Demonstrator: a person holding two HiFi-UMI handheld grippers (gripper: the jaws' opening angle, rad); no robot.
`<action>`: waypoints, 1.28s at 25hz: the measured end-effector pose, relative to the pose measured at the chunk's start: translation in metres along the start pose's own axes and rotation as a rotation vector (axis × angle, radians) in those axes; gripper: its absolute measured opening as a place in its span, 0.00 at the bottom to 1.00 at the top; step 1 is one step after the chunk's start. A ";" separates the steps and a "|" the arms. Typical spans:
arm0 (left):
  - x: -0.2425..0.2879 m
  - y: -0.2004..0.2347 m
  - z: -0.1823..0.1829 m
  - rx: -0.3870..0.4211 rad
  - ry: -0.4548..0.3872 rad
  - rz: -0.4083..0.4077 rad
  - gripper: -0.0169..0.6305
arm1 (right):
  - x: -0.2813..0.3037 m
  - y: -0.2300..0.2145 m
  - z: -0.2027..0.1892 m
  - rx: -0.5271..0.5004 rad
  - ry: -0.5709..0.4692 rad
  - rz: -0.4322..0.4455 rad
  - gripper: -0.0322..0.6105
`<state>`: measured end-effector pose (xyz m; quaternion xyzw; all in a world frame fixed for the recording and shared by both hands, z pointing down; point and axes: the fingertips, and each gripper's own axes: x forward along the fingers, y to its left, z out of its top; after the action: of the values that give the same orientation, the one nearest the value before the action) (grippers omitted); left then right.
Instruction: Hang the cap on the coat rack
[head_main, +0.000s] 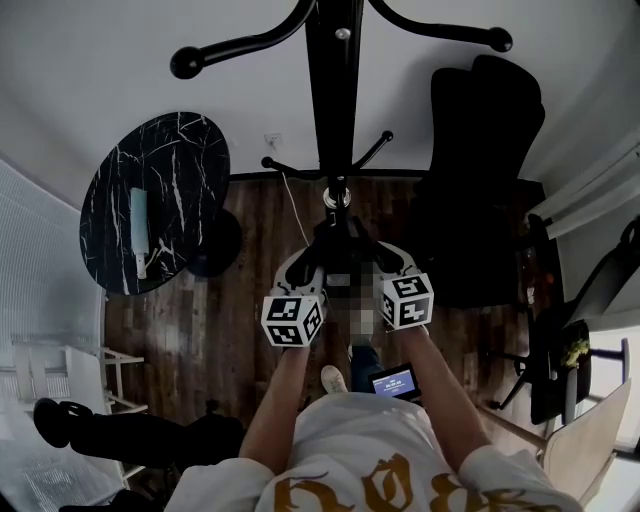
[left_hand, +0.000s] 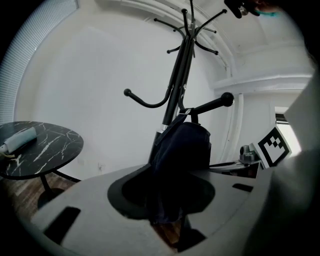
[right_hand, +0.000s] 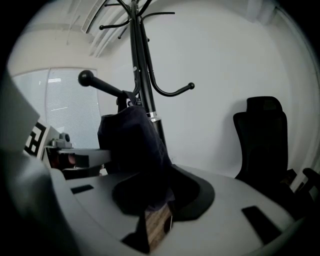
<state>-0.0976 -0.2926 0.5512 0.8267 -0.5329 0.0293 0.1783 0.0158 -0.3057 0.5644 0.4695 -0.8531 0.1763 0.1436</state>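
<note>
A round marble table (head_main: 190, 160) stands at far left, with a pale bar (left_hand: 20, 139) lying on it; the head view shows the bar only as a thin strip, while the left gripper view shows it more clearly. The left gripper (left_hand: 167, 222) is clenched on the dark cap (left_hand: 182, 150), whose cloth runs down into the gap between its jaws. From above the cap is hard to pick out in the dark mass at the foot of the rack (head_main: 330, 90). The two gripper views show it raised between the grippers, just beside the pole. Its top strap (left_hand: 192, 114) meets a knobbed arm (left_hand: 215, 103) of the rack, though whether it loops over that arm cannot be told. The right gripper (right_hand: 155, 220) is likewise clamped on the cap's cloth from the other side. Each gripper view catches the other gripper's marker cube (left_hand: 274, 145) at its edge. A black chair (right_hand: 262, 140) stands at far right.
</note>
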 end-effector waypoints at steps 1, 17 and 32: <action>-0.002 -0.002 0.003 0.011 -0.008 -0.004 0.20 | -0.003 -0.001 0.001 0.004 -0.002 -0.005 0.16; -0.071 -0.031 0.054 0.069 -0.177 -0.018 0.29 | -0.078 0.023 0.017 0.016 -0.109 -0.057 0.23; -0.130 -0.069 0.056 0.004 -0.240 -0.026 0.06 | -0.173 0.051 0.036 0.038 -0.308 -0.071 0.07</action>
<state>-0.0999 -0.1727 0.4500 0.8315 -0.5394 -0.0711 0.1120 0.0593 -0.1662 0.4526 0.5235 -0.8445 0.1130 0.0084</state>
